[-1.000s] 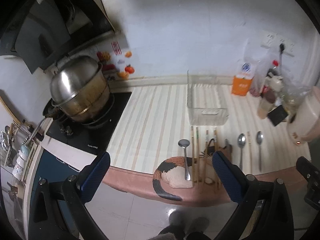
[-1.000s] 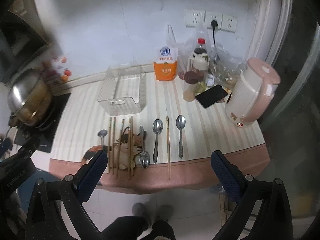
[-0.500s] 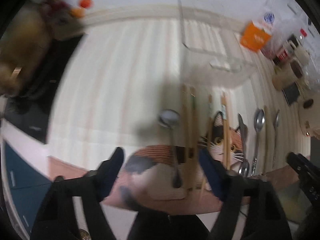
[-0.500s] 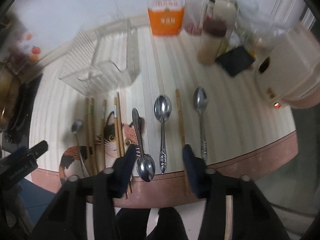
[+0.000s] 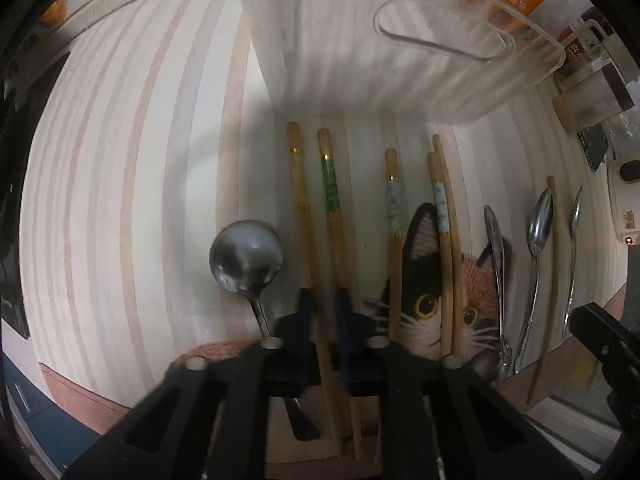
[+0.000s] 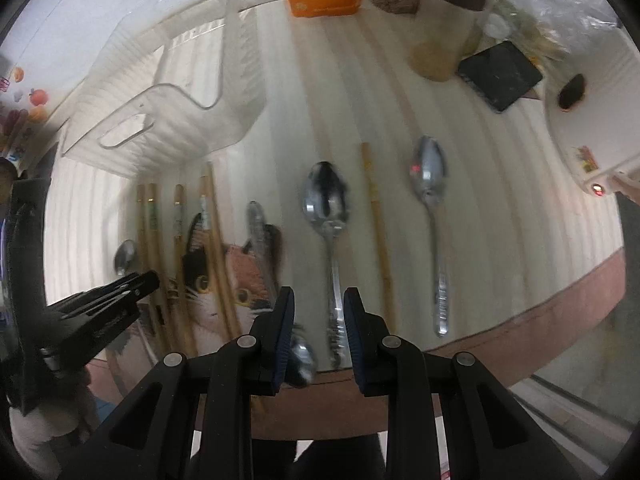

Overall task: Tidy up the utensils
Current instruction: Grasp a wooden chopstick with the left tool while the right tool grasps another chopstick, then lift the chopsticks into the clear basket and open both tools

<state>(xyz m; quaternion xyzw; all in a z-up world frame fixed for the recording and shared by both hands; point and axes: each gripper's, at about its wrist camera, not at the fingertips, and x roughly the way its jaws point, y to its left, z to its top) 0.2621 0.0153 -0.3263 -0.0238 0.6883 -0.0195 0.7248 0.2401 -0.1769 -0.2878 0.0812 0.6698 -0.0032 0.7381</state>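
Both grippers point straight down over the tabletop point(image 6: 500, 240): the left gripper point(image 5: 325, 312) has just clenched its jaws on the green-banded chopstick point(image 5: 332, 216), while the right gripper point(image 6: 319, 320), jaws just narrowing but apart, straddles the spoon point(image 6: 330, 232).

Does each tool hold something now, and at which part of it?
The left tool has closed on the green-banded chopstick, on its lower, thinner half. The right tool, jaws still closing, straddles a spoon handle; contact cannot be told.
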